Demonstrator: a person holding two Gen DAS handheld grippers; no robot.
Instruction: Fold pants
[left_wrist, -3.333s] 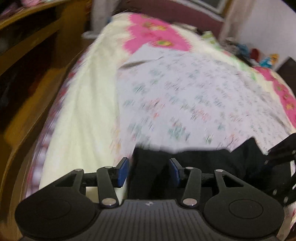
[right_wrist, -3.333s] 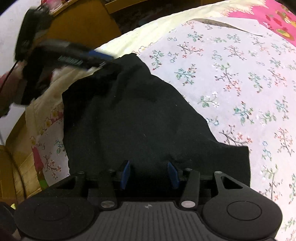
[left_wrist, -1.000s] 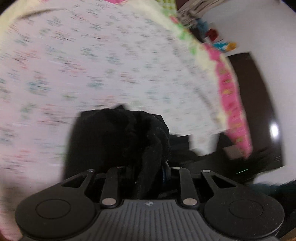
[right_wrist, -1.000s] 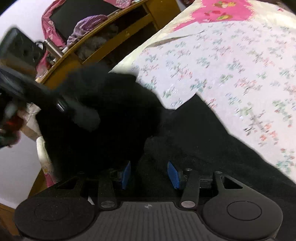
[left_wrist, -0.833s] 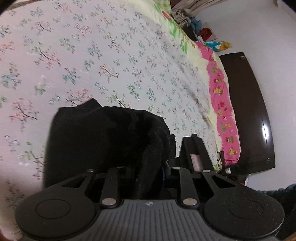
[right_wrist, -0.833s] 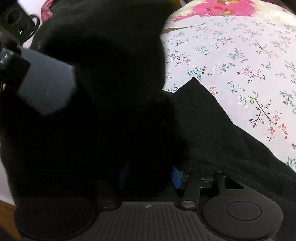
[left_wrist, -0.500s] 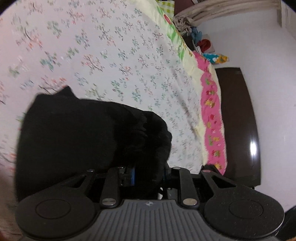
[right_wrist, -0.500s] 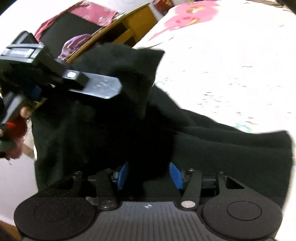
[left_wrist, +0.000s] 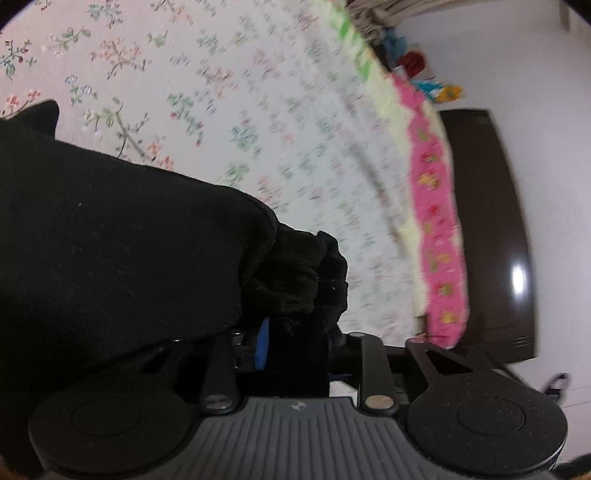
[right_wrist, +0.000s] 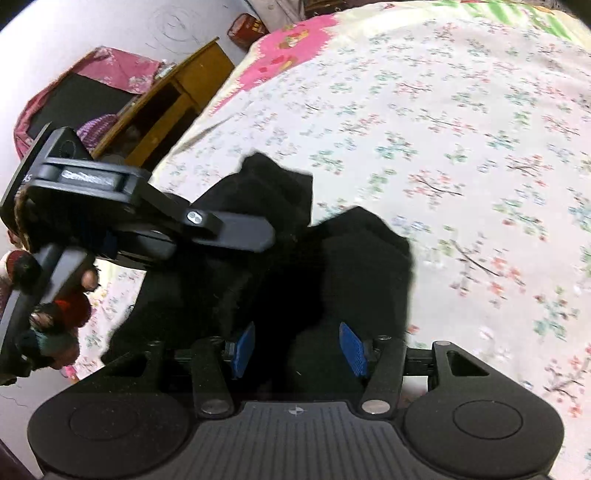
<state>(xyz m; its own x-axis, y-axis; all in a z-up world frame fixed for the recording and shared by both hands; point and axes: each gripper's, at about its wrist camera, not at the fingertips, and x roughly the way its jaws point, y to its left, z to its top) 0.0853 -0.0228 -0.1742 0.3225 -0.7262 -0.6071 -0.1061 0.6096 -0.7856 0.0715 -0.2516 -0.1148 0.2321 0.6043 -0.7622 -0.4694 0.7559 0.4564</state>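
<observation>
Black fleece pants (right_wrist: 332, 266) bunch in the clamped left gripper (left_wrist: 295, 343); the right gripper (right_wrist: 297, 349), pads apart, should pin its edge flat on the floral bedsheet (right_wrist: 461, 147).

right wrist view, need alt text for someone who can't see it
The right gripper hangs open over bunched black pants on a floral bedsheet. At left, the left gripper is shut on a raised part of the pants.

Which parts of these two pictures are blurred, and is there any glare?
Left wrist view: the bedsheet is motion-blurred toward the right, the pants lose detail in black, and a glare spot sits on the dark headboard. Right wrist view: sheet slightly blurred, no glare, fisheye bending at the edges.
</observation>
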